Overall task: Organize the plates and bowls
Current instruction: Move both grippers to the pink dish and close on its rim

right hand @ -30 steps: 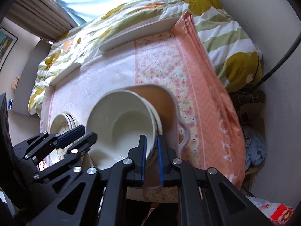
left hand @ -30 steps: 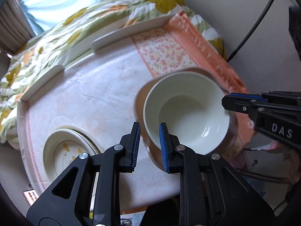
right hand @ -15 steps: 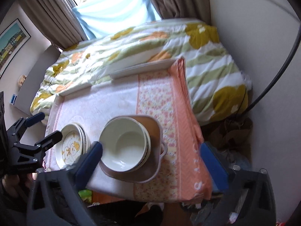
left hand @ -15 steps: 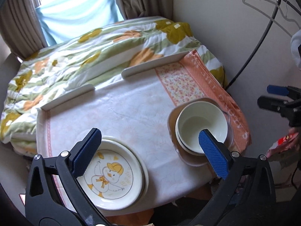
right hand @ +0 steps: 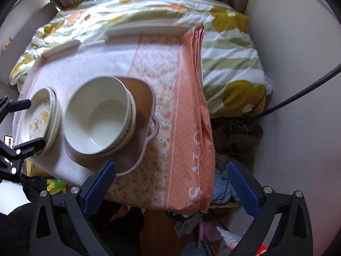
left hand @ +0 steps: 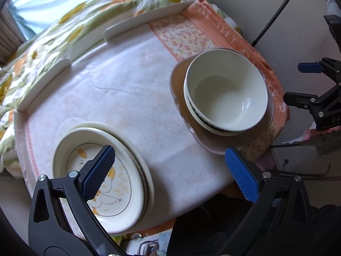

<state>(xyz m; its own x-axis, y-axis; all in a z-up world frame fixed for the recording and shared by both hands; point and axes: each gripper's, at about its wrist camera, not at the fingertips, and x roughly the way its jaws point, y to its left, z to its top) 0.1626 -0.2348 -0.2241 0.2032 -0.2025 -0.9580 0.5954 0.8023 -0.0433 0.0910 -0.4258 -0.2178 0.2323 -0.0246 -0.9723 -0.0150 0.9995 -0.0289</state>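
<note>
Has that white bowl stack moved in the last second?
No. The bowl stack sits on the same brown dish by the orange cloth; only the cameras moved.

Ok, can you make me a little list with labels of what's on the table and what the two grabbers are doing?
bowls: white bowls nested in one stack
under bowls: brown dish with a handle, on the orange cloth
plates: stack with a duck picture on the top plate
plates position: beside the bowls, on the table
left gripper: open, holding nothing, above the table's near edge
right gripper: open, holding nothing, above the cloth's near edge
behind table: flowery blanket
</note>
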